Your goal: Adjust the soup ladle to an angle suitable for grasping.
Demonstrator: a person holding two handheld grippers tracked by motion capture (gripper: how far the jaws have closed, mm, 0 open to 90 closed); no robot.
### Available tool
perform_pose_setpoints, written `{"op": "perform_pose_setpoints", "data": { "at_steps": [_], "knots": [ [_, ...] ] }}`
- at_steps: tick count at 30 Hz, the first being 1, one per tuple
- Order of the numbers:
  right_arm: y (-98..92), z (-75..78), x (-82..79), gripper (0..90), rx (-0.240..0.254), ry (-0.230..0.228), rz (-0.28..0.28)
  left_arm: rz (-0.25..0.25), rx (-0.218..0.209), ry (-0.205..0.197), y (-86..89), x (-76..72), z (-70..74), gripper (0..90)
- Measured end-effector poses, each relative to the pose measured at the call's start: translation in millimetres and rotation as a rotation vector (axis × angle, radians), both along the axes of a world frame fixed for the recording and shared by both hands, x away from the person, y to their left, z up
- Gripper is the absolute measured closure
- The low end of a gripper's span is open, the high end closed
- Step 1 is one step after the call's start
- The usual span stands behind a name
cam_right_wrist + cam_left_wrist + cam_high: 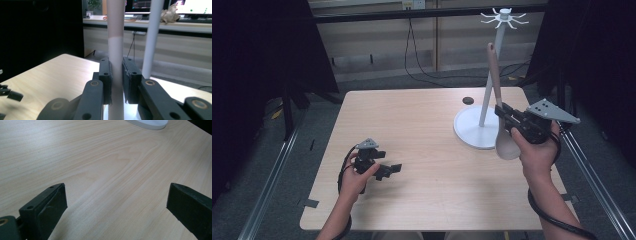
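While my right gripper [507, 119] clamps the beige, stiff, light long-handled spoon [497, 95] mid-handle, upright beside the white hook stand [484, 107], its smooth handle may slip, so low grip suits; left gripper [384, 169] idles wide.

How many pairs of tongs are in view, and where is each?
2. The left tongs hover open over the light wooden table near its front left; the right tongs clamp the beige long-handled spoon beside the white hanging stand.
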State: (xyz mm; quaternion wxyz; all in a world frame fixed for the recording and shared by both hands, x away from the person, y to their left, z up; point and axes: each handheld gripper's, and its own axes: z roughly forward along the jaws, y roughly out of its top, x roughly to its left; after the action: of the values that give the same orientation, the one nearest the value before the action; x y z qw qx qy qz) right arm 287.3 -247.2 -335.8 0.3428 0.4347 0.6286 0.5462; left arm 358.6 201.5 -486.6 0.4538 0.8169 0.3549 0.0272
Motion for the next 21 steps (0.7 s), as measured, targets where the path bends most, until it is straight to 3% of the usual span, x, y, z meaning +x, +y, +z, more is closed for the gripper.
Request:
{"op": "perform_pose_setpoints", "data": {
  "at_steps": [9, 21],
  "knots": [
    [-9.8, 10.0, -2.3, 79.2, -0.005, -0.050, -0.058, -0.005, 0.003, 0.001, -0.8, 0.0, 0.0, 2.7],
    [-17.1, 15.9, 0.9, 79.2, 0.005, -0.075, -0.126, -0.004, 0.002, 0.001, -0.7, -0.2, -0.4, 2.7]
  ]
}}
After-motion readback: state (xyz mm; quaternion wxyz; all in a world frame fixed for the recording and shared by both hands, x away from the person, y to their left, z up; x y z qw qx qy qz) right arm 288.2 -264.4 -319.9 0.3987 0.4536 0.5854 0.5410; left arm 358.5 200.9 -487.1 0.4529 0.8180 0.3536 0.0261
